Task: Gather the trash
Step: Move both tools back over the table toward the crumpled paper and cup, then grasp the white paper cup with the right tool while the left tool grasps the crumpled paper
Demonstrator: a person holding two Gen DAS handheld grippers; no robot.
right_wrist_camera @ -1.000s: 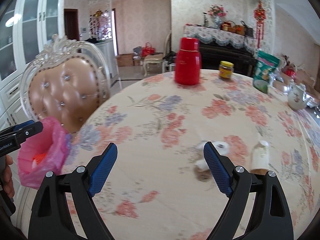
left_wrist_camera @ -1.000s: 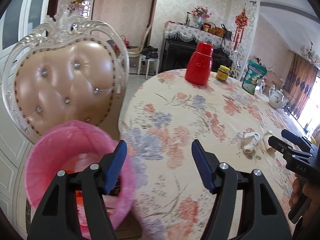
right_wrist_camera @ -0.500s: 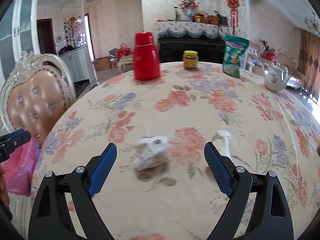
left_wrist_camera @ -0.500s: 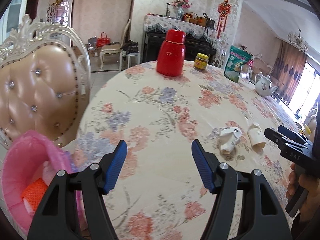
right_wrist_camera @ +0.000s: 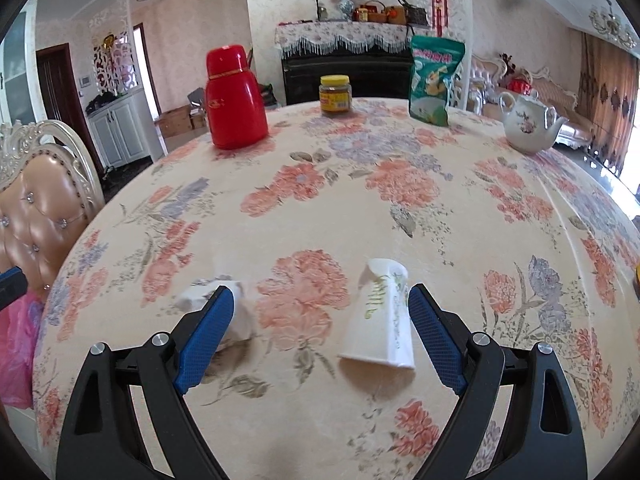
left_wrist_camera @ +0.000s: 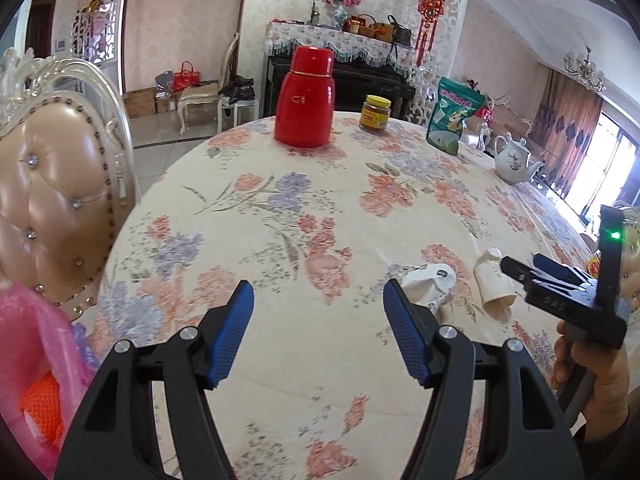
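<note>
A flattened white paper cup (right_wrist_camera: 384, 316) with a green print lies on its side on the floral tablecloth (right_wrist_camera: 320, 208). It sits between the fingers of my right gripper (right_wrist_camera: 320, 296), nearer the right one, and the pads stand clear of it. A crumpled white paper (right_wrist_camera: 240, 312) lies partly behind the left finger (right_wrist_camera: 204, 332). My left gripper (left_wrist_camera: 318, 300) hangs open over bare cloth, with nothing between its fingers. From there, the crumpled paper (left_wrist_camera: 430, 284) and cup (left_wrist_camera: 494, 284) lie to its right, with the right gripper (left_wrist_camera: 522, 262) just beyond them. A pink bag (left_wrist_camera: 36, 360) holding something orange hangs at the table's left edge.
At the table's far side stand a red thermos (right_wrist_camera: 236, 100), a yellow-lidded jar (right_wrist_camera: 335, 94), a green snack bag (right_wrist_camera: 434, 80) and a white teapot (right_wrist_camera: 528, 124). A padded chair (left_wrist_camera: 52, 184) stands against the table on the left. A hand (left_wrist_camera: 592, 376) grips the right tool.
Both grippers have swung right, away from the pink bag and over the table. The right one has come down until the cup lies between its fingers. Neither opening has changed.
</note>
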